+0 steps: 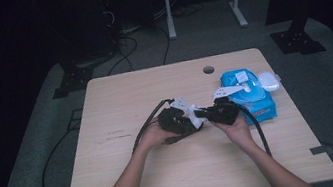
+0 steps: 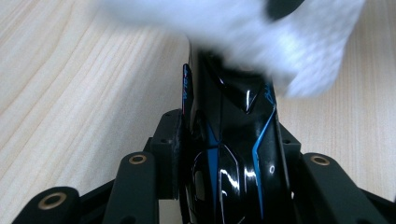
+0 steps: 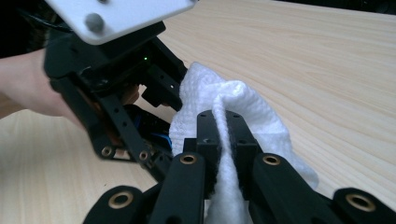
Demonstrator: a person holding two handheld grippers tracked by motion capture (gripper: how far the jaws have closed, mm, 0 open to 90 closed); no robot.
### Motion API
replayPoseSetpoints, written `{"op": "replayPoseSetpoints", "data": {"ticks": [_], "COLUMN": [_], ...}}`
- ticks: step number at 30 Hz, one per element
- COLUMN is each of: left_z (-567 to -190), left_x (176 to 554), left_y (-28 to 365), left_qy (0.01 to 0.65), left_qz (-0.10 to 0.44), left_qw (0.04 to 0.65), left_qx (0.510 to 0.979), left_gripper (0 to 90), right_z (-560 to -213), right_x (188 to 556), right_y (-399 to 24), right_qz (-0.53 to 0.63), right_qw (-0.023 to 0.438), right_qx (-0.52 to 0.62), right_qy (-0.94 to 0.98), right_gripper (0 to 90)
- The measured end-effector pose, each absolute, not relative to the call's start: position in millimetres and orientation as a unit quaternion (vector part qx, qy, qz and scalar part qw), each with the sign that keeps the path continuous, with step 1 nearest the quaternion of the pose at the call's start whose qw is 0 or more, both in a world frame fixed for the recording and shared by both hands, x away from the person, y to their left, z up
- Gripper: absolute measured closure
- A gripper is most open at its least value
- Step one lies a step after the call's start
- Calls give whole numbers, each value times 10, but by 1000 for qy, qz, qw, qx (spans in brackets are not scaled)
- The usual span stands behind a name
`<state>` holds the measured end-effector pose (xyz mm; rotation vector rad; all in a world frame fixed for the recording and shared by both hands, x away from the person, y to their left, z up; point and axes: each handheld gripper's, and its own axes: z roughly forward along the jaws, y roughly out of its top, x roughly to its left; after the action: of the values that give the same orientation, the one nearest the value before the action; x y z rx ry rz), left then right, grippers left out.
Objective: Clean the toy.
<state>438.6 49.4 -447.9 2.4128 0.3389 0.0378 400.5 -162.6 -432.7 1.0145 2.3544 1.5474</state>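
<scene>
The left claw (image 2: 229,154) clamps a glossy black-and-blue object (image 2: 233,140) above the surface (image 2: 70,93). The right claw (image 3: 223,140) pinches a white cloth (image 3: 233,107), pressed against that object just ahead of the left claw.

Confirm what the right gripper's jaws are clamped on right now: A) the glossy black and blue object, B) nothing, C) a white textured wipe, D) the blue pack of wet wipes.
C: in the right gripper view, the right gripper has its jaws pinched on a fold of the white textured wipe, which drapes over the glossy black and blue object held in the left gripper.
</scene>
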Motion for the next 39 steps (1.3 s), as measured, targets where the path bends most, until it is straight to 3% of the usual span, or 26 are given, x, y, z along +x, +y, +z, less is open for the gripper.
{"op": "replayPoseSetpoints", "data": {"ticks": [19,31,39], "left_z": [-4482,-4396,-4269], "left_x": [4381,4356,4328], "left_y": [516,849,1128], "left_qy": [139,171,188], "left_qz": [12,-35,-29], "left_qw": [347,399,424], "left_qx": [927,900,885], "left_gripper": [557,424,407], "right_z": [-4349,-4360,-4362], "right_x": [3957,3960,3965], "right_y": [-1618,-1641,-1645], "right_qz": [498,492,493], "right_qw": [79,76,73], "right_qx": [329,332,331], "right_qy": [798,801,801], "right_gripper": [849,848,848]}}
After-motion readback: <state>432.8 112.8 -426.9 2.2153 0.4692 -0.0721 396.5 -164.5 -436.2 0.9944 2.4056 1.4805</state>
